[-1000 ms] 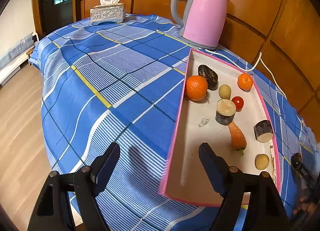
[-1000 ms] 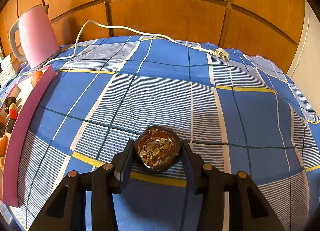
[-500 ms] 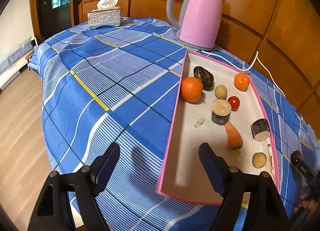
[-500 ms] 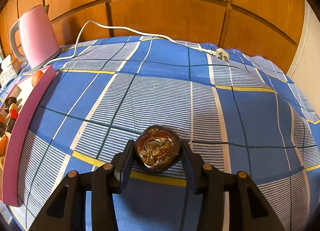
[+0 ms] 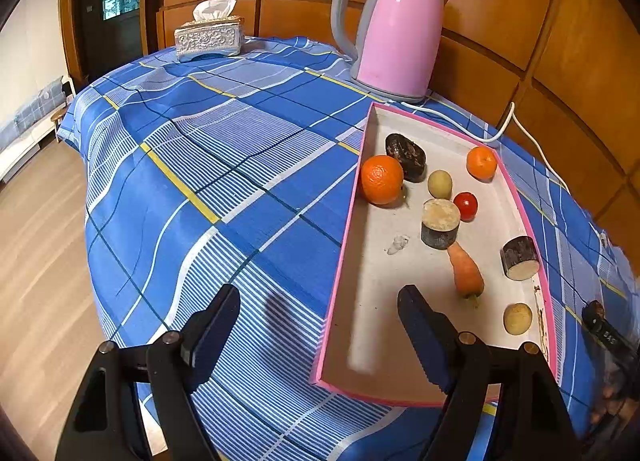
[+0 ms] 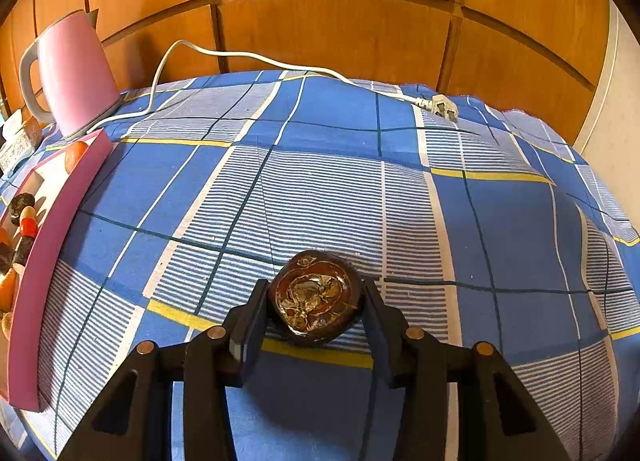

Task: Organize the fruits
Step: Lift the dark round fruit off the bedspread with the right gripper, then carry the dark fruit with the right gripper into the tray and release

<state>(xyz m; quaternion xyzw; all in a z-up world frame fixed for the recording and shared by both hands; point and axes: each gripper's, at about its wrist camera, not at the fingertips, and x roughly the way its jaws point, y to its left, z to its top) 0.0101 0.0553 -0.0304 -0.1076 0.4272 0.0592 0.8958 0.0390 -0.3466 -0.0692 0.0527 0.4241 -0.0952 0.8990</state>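
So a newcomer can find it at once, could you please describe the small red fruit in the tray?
Start at the pink kettle; in front of it lies the pink-rimmed tray. Near its middle, beside a pale-topped cut cylinder, sits the small red fruit, the tray's only glossy red piece.

Dark brown round fruit (image 6: 316, 299) on blue plaid cloth, pink-rimmed tray (image 5: 343, 245) holding oranges, carrot, tomato
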